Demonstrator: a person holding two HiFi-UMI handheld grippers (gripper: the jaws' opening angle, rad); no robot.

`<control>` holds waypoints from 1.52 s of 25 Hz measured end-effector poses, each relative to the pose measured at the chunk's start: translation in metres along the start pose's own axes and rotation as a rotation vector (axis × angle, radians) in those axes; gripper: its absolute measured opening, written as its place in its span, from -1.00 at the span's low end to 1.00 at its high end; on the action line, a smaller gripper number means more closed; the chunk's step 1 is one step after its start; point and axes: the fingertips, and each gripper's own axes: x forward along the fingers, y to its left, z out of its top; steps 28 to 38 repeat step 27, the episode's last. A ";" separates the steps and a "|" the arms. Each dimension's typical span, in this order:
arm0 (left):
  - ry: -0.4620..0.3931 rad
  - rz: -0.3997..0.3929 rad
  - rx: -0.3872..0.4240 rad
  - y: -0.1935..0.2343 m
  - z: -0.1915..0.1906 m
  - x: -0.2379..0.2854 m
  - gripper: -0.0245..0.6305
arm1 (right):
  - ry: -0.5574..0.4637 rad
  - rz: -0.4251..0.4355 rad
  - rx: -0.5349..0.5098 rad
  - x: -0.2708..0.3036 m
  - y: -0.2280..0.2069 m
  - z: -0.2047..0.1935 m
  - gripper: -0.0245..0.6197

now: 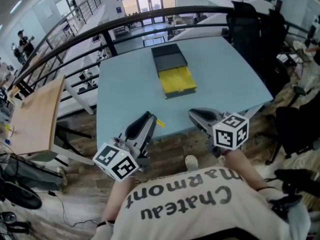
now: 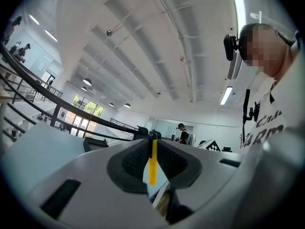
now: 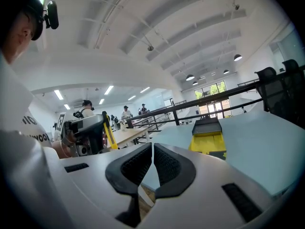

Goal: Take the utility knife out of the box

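An open box lies on the pale blue table (image 1: 125,84), its dark lid (image 1: 169,57) on the far side and its yellow tray (image 1: 177,81) on the near side. Near the table's front edge, my left gripper (image 1: 150,118) is shut on the yellow utility knife (image 1: 159,122). In the left gripper view the knife (image 2: 152,168) shows as a thin yellow strip pinched between the pads, under the left gripper's (image 2: 152,141) tips. To its right, my right gripper (image 1: 192,114) is shut with nothing in it. In the right gripper view, the right gripper's (image 3: 152,147) pads meet, and the box (image 3: 208,137) lies ahead.
A wooden table (image 1: 35,114) stands to the left beyond a gap. Black chairs (image 1: 255,29) crowd the table's far right corner. A dark railing (image 1: 75,39) runs behind the table. Wood floor lies under my grippers.
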 end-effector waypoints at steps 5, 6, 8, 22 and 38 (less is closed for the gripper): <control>-0.005 -0.003 -0.022 -0.013 -0.010 -0.020 -0.77 | 0.015 -0.039 -0.010 -0.019 0.010 -0.018 -0.80; -0.003 -0.005 -0.021 -0.015 -0.011 -0.023 -0.77 | 0.011 -0.043 -0.008 -0.020 0.011 -0.019 -0.80; 0.000 -0.005 -0.015 -0.017 -0.011 -0.030 -0.77 | 0.003 -0.045 -0.006 -0.021 0.015 -0.019 -0.80; -0.031 -0.001 -0.016 -0.030 -0.005 -0.052 -0.77 | -0.013 -0.043 -0.027 -0.035 0.035 -0.020 -0.80; -0.036 -0.006 -0.014 -0.032 -0.006 -0.058 -0.77 | -0.013 -0.044 -0.031 -0.036 0.039 -0.024 -0.80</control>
